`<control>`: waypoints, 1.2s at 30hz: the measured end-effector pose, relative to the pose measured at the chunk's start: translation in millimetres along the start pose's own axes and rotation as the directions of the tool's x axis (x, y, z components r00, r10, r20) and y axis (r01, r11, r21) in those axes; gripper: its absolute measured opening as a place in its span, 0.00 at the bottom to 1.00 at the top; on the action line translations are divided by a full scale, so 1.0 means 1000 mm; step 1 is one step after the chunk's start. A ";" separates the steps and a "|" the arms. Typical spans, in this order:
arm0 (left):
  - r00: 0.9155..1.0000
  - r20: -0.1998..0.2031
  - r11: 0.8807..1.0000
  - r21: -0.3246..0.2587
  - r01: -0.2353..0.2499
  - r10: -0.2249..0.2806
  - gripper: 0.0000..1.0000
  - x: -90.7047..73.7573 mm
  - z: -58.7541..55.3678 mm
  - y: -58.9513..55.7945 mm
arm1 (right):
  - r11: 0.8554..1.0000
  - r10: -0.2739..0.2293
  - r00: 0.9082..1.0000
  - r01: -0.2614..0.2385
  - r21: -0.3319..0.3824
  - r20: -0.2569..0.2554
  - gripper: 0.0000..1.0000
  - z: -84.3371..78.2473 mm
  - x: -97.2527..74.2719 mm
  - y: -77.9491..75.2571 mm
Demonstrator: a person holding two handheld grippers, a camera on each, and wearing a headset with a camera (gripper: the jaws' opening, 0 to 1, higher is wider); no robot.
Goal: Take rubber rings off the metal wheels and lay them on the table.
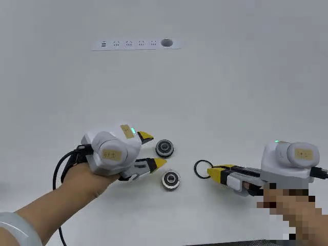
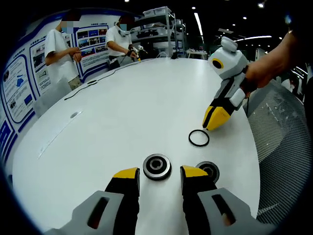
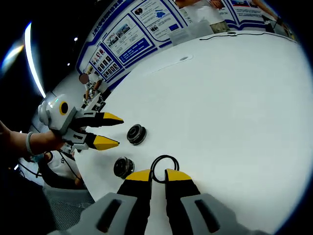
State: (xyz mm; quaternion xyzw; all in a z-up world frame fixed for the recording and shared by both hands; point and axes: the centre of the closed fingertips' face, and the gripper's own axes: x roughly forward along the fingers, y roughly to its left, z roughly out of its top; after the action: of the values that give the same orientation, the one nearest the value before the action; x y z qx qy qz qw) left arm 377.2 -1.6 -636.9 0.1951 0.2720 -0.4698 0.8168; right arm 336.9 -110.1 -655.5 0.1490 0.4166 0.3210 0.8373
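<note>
Two wheels; left hand-held gripper apart; right hand-held gripper nearly together at ring, grip unclear

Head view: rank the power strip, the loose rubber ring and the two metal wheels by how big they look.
1. power strip, plainly the longest, though farthest from the camera.
2. rubber ring, far metal wheel and near metal wheel: these three look about the same width, so I won't rank them.

Two round metal wheels sit toward the near edge of the white tabletop, with one loose black rubber ring. One white power strip lies by the far edge. Two yellow-tipped tongs: left tongs, right tongs.
</note>
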 end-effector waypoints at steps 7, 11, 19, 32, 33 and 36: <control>1.000 -0.021 1.000 0.007 0.001 -0.001 0.27 0.007 0.000 0.002 | 1.000 0.015 1.000 -0.015 0.000 0.006 0.13 0.002 0.001 0.004; 0.999 -0.034 1.000 0.017 0.009 -0.009 0.25 0.011 0.000 0.001 | 1.000 0.029 0.999 -0.029 -0.001 0.013 0.15 0.003 0.003 0.008; 0.999 -0.047 0.999 0.035 0.021 -0.019 0.23 0.019 0.002 0.002 | 0.999 0.049 0.999 -0.049 -0.007 0.022 0.21 0.005 0.006 0.013; 0.996 -0.071 0.997 0.058 0.051 -0.046 0.18 0.025 0.000 0.000 | 0.997 0.075 0.997 -0.075 -0.009 0.037 0.25 0.010 0.008 0.020; 0.996 -0.070 0.997 0.060 0.051 -0.047 0.18 0.026 0.000 0.001 | 0.997 0.078 0.996 -0.078 -0.006 0.039 0.25 0.011 0.008 0.020; 0.996 -0.068 0.997 0.056 0.053 -0.049 0.17 0.026 -0.001 0.001 | 0.997 0.079 0.996 -0.079 -0.004 0.038 0.25 0.012 0.009 0.021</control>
State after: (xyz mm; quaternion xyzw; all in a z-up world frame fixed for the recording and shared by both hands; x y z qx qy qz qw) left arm 388.5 -17.6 -653.5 0.2272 0.2904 -0.4912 0.7891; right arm 341.4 -88.5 -642.9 0.1704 0.3938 0.3516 0.8320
